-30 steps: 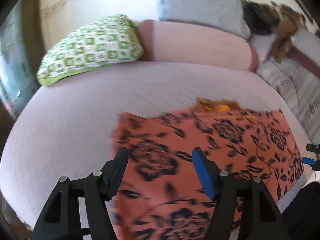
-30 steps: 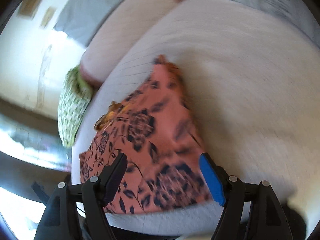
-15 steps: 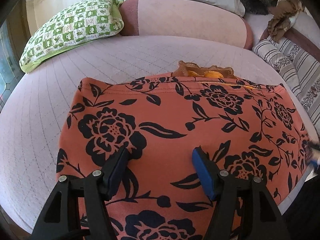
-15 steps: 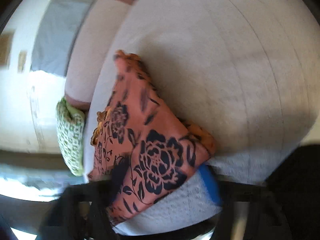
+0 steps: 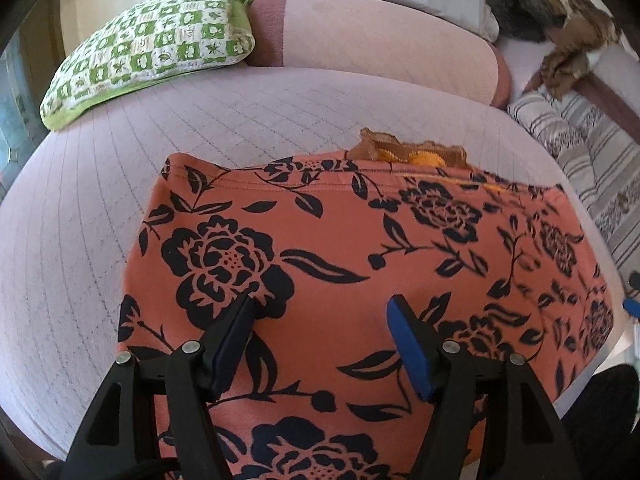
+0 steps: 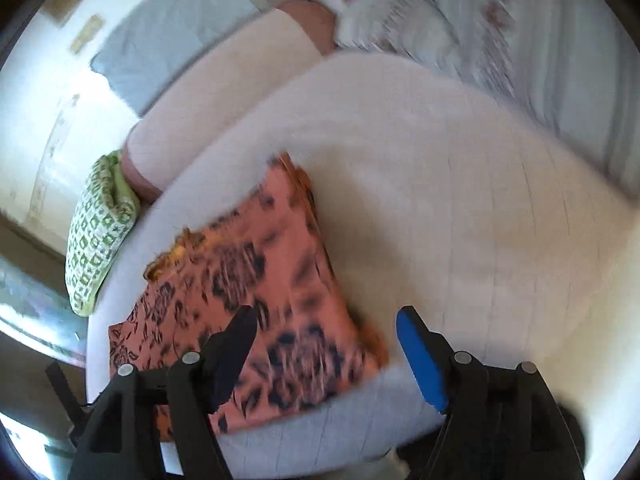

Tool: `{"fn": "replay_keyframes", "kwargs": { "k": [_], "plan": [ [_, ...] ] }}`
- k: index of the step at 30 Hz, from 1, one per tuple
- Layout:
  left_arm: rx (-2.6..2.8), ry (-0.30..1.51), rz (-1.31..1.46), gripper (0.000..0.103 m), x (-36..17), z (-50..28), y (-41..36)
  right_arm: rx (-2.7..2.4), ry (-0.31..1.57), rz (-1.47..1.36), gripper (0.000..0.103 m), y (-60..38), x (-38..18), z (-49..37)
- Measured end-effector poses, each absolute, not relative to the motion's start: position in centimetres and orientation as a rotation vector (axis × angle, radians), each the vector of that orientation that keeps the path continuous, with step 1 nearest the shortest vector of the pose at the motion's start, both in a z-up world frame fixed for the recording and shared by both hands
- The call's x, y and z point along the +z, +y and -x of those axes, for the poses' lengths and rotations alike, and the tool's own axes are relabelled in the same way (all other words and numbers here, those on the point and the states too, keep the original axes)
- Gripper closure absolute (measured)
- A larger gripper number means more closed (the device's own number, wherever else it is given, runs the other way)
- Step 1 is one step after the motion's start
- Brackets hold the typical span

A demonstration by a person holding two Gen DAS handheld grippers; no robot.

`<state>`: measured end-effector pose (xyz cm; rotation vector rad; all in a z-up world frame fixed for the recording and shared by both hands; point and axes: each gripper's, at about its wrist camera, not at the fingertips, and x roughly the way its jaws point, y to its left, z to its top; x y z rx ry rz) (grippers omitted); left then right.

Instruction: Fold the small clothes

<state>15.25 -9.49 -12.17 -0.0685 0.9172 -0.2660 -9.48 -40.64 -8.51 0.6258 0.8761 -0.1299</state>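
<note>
On bed (image 5: pixel 72 248): floral garment (image 5: pixel 360 264) flat; left tool (image 5: pixel 320 312), right tool (image 6: pixel 326 322) both spread.

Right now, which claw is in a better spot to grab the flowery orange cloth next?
Probably the left claw. It is open, right over the orange cloth, in a sharp view. The right claw is open too, but at the cloth's corner, half over bare mattress, in a blurred view.

left hand-held gripper (image 5: pixel 320 326) and right hand-held gripper (image 6: pixel 326 338) agape
</note>
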Motion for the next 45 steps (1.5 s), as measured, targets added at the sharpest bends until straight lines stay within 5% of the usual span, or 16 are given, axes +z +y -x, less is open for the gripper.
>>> {"fn": "replay_keyframes", "kwargs": {
  "k": [10,12,13,16,24,26,27,32,40,45],
  "plan": [
    [-0.244,0.955,0.078,0.034,-12.3,-15.9,-9.8,0.129,1.088,-0.578,0.028,-40.0,-14.6,-3.1],
    [-0.239,0.959,0.079,0.034,-12.4,-16.1,-9.6,0.144,1.089,-0.534,0.054,-39.4,-14.7,-3.2],
    [-0.239,0.958,0.077,0.034,-12.5,-16.1,-9.6,0.149,1.105,-0.541,0.081,-39.3,-14.7,-3.2],
    [-0.242,0.956,0.068,0.034,-12.6,-16.2,-9.6,0.128,1.064,-0.508,0.086,-39.3,-13.5,-2.3],
    [-0.249,0.954,0.048,0.033,-12.4,-15.8,-9.9,0.057,1.056,-0.36,0.072,-37.6,-12.9,-1.9],
    [-0.249,0.945,0.063,0.033,-11.9,-15.7,-9.8,-0.001,1.043,-0.347,0.035,-38.4,-11.7,-0.9],
    [-0.256,0.937,0.075,0.033,-11.5,-15.5,-9.8,-0.027,1.004,-0.375,0.031,-39.0,-10.7,0.1],
    [-0.305,0.895,0.07,0.031,-10.1,-14.4,-11.6,-0.031,0.923,-0.588,0.03,-40.4,-8.8,6.0],
    [-0.342,0.945,-0.073,0.025,-13.9,-13.7,-15.4,0.083,1.045,-1.014,0.03,-39.1,-16.2,10.5],
    [-0.344,0.95,-0.02,0.025,-12.1,-13.4,-14.9,0.066,0.901,-1.144,0.029,-39.9,-16.2,10.9]
  ]
}}
